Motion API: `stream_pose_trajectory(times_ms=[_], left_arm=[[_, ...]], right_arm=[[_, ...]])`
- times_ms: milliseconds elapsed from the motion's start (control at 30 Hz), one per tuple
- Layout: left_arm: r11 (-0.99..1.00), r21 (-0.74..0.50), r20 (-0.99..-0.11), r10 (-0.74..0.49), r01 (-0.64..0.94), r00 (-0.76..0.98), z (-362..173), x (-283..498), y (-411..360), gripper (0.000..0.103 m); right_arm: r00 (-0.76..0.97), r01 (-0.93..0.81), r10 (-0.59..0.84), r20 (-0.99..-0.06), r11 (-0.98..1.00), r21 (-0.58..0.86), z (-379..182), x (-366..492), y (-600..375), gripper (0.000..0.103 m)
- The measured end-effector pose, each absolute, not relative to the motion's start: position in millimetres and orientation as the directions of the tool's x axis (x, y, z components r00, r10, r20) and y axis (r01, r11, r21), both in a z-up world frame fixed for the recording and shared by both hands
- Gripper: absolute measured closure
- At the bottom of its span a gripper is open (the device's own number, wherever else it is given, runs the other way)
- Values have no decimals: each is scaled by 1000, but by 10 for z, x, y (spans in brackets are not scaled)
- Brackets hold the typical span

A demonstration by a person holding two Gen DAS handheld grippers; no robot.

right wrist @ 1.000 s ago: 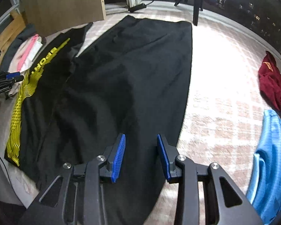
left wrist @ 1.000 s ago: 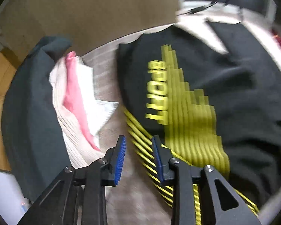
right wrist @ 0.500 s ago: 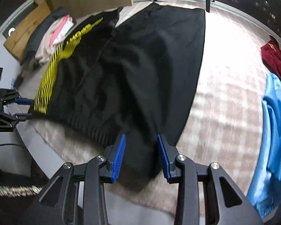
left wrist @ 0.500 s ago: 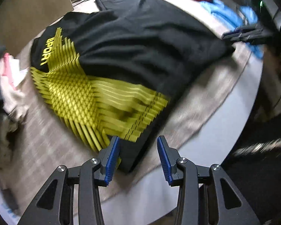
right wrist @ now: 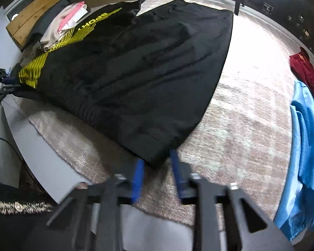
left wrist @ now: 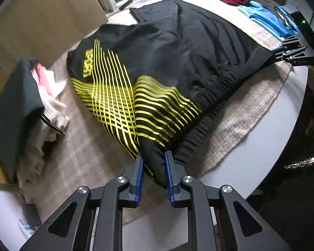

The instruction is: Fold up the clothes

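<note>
My left gripper [left wrist: 153, 167] clamps black garment [left wrist: 178, 62] corner; jaws just closed. Right gripper [right wrist: 157, 167] closing, corner between pads, contact unclear. Risk: right corner slips on lift.

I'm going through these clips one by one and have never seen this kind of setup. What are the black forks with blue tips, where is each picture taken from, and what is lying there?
There is no robot here: a person holds a pair of hand tongs in each hand, and a wide-angle camera on each looks along its fingers. One picture is from the left tongs, the other from the right tongs.

A black garment with yellow stripes lies spread on a pale rug over a grey table.

The left tongs have just been closing and pinch a corner of the garment's hem. The right tongs have also been closing around the opposite corner; that picture is blurred, so I cannot tell whether they grip it.

A stack of folded clothes, a blue garment and a red one lie aside.
</note>
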State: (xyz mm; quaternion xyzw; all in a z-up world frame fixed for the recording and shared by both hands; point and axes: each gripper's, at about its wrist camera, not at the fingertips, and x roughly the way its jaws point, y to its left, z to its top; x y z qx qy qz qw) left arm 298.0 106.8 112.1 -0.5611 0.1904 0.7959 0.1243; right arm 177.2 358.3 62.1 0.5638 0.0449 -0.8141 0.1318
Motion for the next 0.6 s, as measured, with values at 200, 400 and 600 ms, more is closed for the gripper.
stream_pose_trajectory(times_ms=[200, 400, 600], left_arm=[[-921, 80, -971, 15, -381, -240, 1037, 3009, 899, 69], [-972, -16, -935, 98, -236, -341, 1522, 2525, 512, 62], [-971, -127, -896, 200, -202, -397, 1245, 1473, 519, 65]], right_arm=[[-279, 297, -199, -939, -948, 113, 895, 1752, 3697, 85], [-455, 258, -312, -834, -943, 212, 1590, 1298, 3888, 85], [-475, 318, -410, -778, -905, 283, 1363, 120, 3541, 86]])
